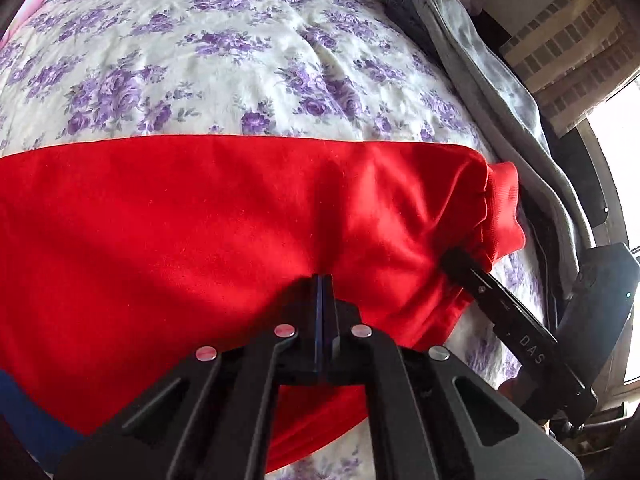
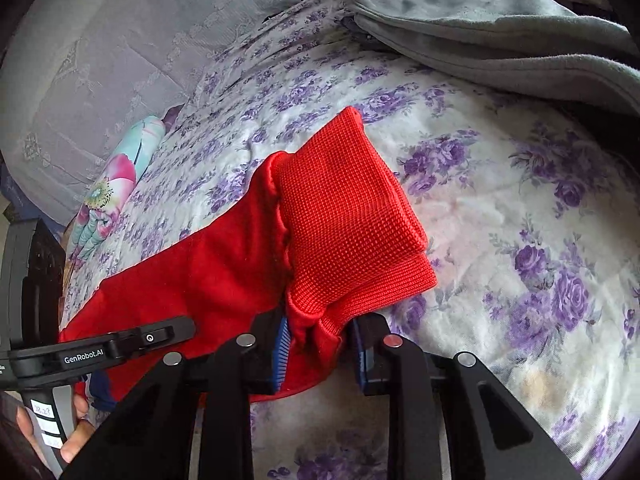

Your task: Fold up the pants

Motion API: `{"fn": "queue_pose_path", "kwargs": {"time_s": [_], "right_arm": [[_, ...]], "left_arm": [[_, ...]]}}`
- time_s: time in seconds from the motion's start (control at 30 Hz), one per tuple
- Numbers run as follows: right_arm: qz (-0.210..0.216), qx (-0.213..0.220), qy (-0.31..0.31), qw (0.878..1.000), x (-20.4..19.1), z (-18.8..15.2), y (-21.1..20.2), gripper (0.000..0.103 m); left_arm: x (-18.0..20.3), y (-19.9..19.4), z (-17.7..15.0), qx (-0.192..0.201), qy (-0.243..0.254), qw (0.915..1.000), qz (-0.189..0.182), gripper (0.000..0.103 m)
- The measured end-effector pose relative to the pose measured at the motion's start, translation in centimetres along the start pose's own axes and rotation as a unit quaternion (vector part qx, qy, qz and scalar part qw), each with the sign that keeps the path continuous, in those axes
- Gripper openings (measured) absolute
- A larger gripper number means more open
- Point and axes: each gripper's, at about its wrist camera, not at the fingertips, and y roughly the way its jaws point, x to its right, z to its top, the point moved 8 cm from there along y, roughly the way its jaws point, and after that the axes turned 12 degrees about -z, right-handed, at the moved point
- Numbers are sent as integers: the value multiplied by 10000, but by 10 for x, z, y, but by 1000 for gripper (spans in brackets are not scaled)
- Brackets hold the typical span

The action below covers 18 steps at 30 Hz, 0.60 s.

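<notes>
The red pants (image 1: 224, 216) lie across the floral bed sheet (image 1: 224, 60), one leg stretched to the right and ending in a ribbed cuff (image 1: 506, 208). My left gripper (image 1: 323, 280) is shut on the near edge of the red fabric. The right gripper's fingers (image 1: 464, 262) reach in from the right and pinch the leg just below the cuff. In the right wrist view the ribbed cuff (image 2: 352, 216) stands up between the pads, and my right gripper (image 2: 318, 344) is closed on the bunched red fabric below it. The left gripper (image 2: 120, 344) shows at the lower left, held by a hand.
A folded grey garment (image 2: 500, 36) lies along the far right side of the bed, also in the left wrist view (image 1: 488, 92). A grey lace pillow (image 2: 100, 60) and a colourful floral cushion (image 2: 116, 188) sit at the bed's left. A brick wall (image 1: 572, 48) stands beyond the bed.
</notes>
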Motion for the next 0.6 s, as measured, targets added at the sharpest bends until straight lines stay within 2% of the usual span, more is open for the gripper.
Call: {"fn": "queue_pose_path", "kwargs": {"time_s": [0.27,0.37,0.43,0.5,0.6], "right_arm": [[-134,-22,-45,9999,-1,2,2,25],[-236,-69,-108,9996,-2,5,3,25],[-296,-103,-136,9994,-2,6,3,25],[-374,-183,-131,9990,-3,9,3,26],[-553,-196,-178,9981,-10,22,-6,24]], "left_arm": [[6,-6,-10,95,381,9991,189,1],[17,-27,-29,-10,622,9981,-17,1],[14,-55,-40,108,686,9973,-217,1],[-15,-93,-46,371,492,9981,-54,1],[-92,-152,-52,754,-153,9948,668,1]]}}
